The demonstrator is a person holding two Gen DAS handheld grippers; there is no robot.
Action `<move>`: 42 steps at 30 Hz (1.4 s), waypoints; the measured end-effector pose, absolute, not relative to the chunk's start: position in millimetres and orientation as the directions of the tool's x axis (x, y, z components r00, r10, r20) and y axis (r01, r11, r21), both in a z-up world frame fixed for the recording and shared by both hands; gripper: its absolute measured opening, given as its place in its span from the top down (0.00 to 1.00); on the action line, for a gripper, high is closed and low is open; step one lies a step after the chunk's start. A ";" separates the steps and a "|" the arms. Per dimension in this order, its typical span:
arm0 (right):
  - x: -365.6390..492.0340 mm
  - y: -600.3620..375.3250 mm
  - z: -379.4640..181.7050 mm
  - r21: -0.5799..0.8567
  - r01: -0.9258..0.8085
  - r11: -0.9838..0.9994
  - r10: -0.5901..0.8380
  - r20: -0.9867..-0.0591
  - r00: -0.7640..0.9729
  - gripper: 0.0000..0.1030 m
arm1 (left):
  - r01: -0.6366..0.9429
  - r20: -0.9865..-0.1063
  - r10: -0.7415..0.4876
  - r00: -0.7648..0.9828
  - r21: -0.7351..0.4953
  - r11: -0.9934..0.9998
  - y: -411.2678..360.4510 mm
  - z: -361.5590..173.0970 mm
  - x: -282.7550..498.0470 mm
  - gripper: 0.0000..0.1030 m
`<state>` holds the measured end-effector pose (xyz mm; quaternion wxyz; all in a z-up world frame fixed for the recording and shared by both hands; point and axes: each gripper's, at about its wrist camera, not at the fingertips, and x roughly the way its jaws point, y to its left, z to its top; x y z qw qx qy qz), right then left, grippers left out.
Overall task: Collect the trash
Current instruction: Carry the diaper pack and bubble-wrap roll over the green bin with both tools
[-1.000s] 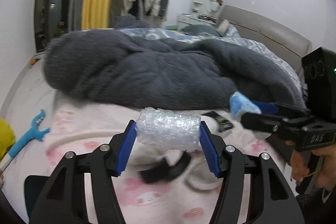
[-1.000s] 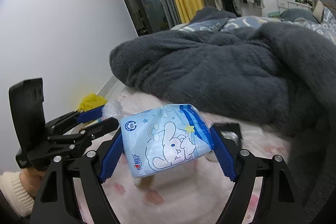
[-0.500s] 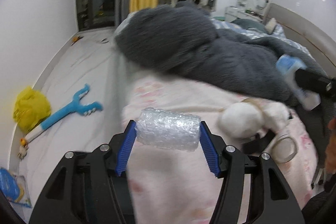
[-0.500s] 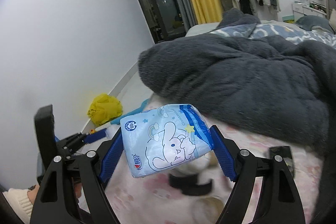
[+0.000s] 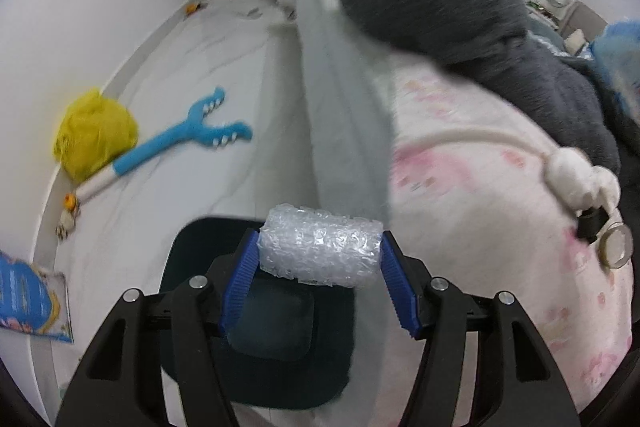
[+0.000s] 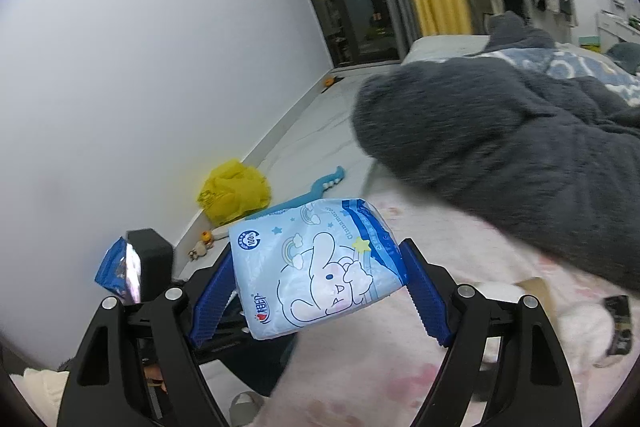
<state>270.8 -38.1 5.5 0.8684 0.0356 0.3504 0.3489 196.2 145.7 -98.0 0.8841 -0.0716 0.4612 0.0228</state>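
A clear crinkly bubble-wrap roll (image 5: 319, 251) is clamped endwise in the left gripper (image 5: 319, 269) right above a dark square bin (image 5: 256, 327), probably for dropping, while a pale-blue cartoon-rabbit tissue pack (image 6: 318, 267) is pinched in the right gripper (image 6: 318, 297), bin just below-left.

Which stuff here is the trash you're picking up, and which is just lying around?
For the job:
bubble wrap roll, in the left gripper
blue packet, in the right gripper
dark bin

Lying about:
grey blanket
blue toy
yellow bag
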 end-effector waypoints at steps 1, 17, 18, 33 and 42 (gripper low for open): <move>270.7 -32.0 4.2 0.308 -0.586 0.749 0.635 -0.585 0.504 0.22 | -0.113 -0.826 -0.024 0.563 -0.105 0.988 150.5 -102.7 194.7 0.38; 268.8 53.0 -33.8 0.305 -0.621 0.722 0.614 -0.697 0.371 0.22 | -0.233 -0.939 -0.099 0.328 -0.182 0.955 211.2 -178.6 165.1 0.38; 269.6 57.4 -37.3 0.305 -0.622 0.722 0.610 -0.705 0.362 0.22 | -0.235 -0.940 -0.100 0.326 -0.183 0.955 213.3 -179.6 163.9 0.38; 281.8 111.9 -91.8 0.302 -0.614 0.729 0.555 -0.786 0.273 0.22 | -0.269 -0.895 -0.111 0.433 -0.246 0.931 263.9 -143.7 136.2 0.26; 275.3 153.8 -131.9 0.271 -0.627 0.731 0.487 -0.850 0.201 0.22 | -0.253 -0.807 -0.054 0.588 -0.247 0.935 286.4 -91.8 116.6 0.31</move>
